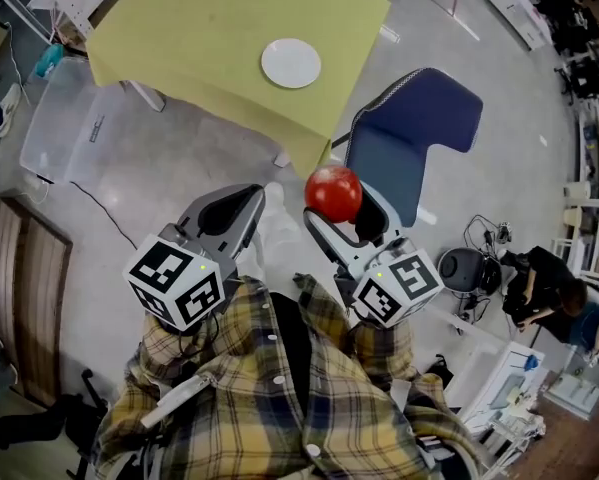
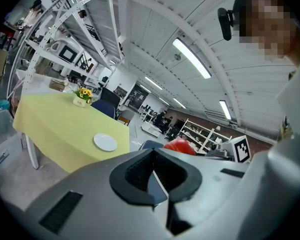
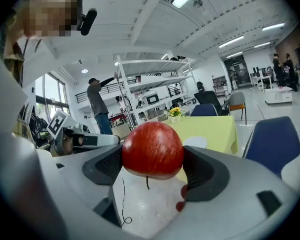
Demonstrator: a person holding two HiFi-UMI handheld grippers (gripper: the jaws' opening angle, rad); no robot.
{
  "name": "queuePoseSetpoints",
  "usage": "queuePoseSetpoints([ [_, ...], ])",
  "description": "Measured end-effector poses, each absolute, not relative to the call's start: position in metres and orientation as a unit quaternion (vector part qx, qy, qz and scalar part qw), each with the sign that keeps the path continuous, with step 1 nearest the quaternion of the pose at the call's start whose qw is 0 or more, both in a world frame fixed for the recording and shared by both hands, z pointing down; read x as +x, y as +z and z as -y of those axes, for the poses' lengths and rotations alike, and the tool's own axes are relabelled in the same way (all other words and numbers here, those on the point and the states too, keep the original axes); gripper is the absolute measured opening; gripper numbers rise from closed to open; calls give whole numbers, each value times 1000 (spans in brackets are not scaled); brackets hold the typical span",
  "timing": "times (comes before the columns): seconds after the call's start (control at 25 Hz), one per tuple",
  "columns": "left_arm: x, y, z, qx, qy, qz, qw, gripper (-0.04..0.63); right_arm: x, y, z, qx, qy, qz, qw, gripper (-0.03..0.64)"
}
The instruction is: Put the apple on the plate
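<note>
Right gripper (image 3: 152, 165) clamps the apple (image 3: 152, 149) over open floor (image 1: 179, 158), well short of the yellow table's (image 1: 199, 38) edge and plate (image 1: 290, 63); left gripper (image 1: 251, 200), jaws together, hangs alongside.

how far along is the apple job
Done: the apple is gripped in the right hand-held gripper. In hand: it hangs over the floor, short of the yellow table. Left: placing it on the empty white plate there.
</note>
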State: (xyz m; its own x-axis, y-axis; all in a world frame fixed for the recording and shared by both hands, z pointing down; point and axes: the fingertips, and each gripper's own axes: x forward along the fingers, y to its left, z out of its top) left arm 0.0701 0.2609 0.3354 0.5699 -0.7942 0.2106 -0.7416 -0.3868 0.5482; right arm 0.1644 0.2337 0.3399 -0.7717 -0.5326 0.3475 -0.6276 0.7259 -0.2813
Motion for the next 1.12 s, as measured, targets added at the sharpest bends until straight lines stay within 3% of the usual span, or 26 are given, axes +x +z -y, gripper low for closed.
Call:
queuePoseSetpoints([
  [0.64, 67, 304, -115, 813, -54, 506, 284, 8, 156, 311, -77, 259, 177, 944, 105, 365],
  [1.12, 61, 302, -60, 802, -62, 523, 280, 8, 157, 327, -27, 243, 192, 944, 113, 365],
])
